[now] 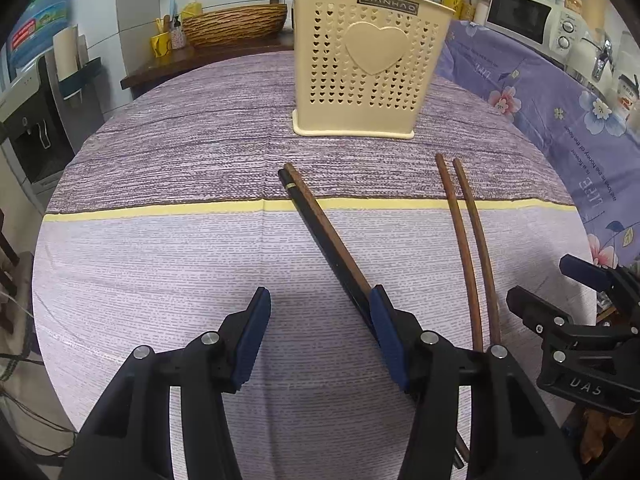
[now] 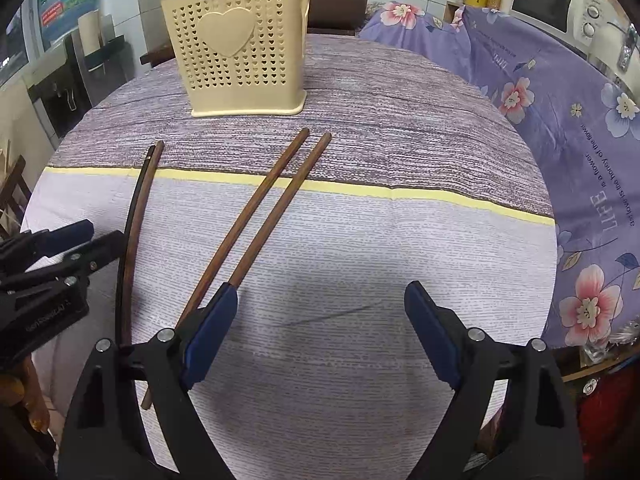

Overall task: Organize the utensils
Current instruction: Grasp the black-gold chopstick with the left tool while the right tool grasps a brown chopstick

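Striped tablecloth (image 1: 160,240) — 2 chopstick pairs (image 1: 468,248), utensil holder (image 1: 360,68), both grippers (image 1: 320,320) wide.

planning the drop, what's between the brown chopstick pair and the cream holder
Only bare striped tablecloth lies between the brown chopstick pair and the cream holder, seen in the right wrist view.

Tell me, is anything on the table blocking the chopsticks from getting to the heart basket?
Nothing visible does. Between the brown chopsticks, the dark pair and the cream utensil holder lies only bare tablecloth. Both grippers, left and right, are open.

Matt wooden chopsticks (image 2: 256,216) lie on woven cloth (image 1: 160,264) before a smooth, probably plastic, perforated holder (image 1: 362,68).
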`<state>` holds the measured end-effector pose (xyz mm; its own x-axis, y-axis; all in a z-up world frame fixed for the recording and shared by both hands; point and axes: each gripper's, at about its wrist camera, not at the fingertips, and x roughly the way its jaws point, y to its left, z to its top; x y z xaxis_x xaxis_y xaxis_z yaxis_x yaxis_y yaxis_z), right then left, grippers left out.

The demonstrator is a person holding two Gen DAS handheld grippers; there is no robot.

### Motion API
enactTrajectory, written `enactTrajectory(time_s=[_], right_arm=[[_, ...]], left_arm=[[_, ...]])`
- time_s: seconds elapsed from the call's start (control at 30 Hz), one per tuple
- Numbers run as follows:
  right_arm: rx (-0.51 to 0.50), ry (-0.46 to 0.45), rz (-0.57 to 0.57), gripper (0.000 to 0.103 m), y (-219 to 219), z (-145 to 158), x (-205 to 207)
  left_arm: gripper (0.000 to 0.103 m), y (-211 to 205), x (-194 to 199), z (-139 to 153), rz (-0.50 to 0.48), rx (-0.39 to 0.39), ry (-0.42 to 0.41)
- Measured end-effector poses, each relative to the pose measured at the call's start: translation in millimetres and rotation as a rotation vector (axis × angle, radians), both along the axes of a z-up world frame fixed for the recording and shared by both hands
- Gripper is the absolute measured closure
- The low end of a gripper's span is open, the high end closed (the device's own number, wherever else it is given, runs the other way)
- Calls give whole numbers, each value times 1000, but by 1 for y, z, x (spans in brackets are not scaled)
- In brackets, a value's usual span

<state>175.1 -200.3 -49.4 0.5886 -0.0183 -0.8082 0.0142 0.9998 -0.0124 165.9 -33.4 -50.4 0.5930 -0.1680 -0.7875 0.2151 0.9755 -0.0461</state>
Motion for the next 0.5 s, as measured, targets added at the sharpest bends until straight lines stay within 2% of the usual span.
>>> enactTrajectory(time_s=[0.27,0.37,0.5], right_arm=[[22,-11,4,18,-1,1,-1],[42,-21,-8,18,-5,2,-1],[43,-23,-7,18,-4,2,0]], left_arm=[[55,17,-8,-2,34,35,-2],[55,30,-10,4,64,-38,6],[55,14,-9,10,28,-34,-18]])
